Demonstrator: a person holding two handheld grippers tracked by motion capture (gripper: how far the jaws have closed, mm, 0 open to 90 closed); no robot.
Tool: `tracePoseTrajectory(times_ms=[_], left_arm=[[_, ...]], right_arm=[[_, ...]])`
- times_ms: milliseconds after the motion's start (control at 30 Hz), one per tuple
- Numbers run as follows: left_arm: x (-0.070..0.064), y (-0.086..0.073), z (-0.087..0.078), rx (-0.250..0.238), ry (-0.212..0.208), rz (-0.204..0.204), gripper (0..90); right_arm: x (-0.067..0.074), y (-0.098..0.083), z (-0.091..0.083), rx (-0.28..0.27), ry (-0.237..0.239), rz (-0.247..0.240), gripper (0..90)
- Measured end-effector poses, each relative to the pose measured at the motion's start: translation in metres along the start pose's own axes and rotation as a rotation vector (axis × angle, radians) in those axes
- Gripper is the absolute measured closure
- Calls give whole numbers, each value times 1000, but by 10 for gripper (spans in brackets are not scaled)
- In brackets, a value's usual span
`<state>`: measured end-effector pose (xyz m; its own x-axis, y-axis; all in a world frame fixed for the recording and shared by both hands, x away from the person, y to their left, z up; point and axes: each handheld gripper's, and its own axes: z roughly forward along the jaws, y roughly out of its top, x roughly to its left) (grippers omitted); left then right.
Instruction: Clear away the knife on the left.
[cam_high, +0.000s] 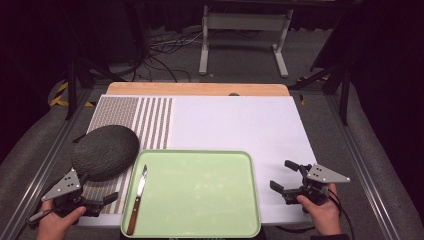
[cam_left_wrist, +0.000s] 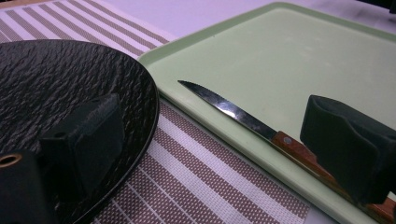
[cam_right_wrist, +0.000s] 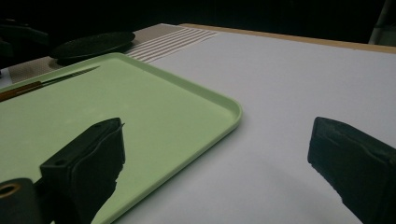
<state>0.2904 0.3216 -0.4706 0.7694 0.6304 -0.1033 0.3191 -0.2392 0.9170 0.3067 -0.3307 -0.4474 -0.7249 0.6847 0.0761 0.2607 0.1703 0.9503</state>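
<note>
Knife (cam_high: 137, 199) lies along the tray's (cam_high: 210, 194) left edge, blade pointing away from me, wooden handle near the front rim. My left gripper (cam_high: 102, 192) sits low over the striped mat (cam_high: 150, 125), jaws wide apart, holding nothing, one jaw over the dark plate (cam_high: 106, 151), the other by the knife handle. Right gripper (cam_high: 284, 175) rests on the white tabletop (cam_high: 235, 125) right of the tray, jaws wide, empty.
</note>
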Motion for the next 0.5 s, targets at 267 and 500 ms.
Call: tracePoseTrajectory(times_ms=[267,500], left_arm=[[1,2,0,-32,-4,-10,68],[0,3,-1,-33,-5,-11,49]], right_arm=[[-3,-8,-4,-8,-21,19,48],[-2,-8,-3,-3,-28,9,48]])
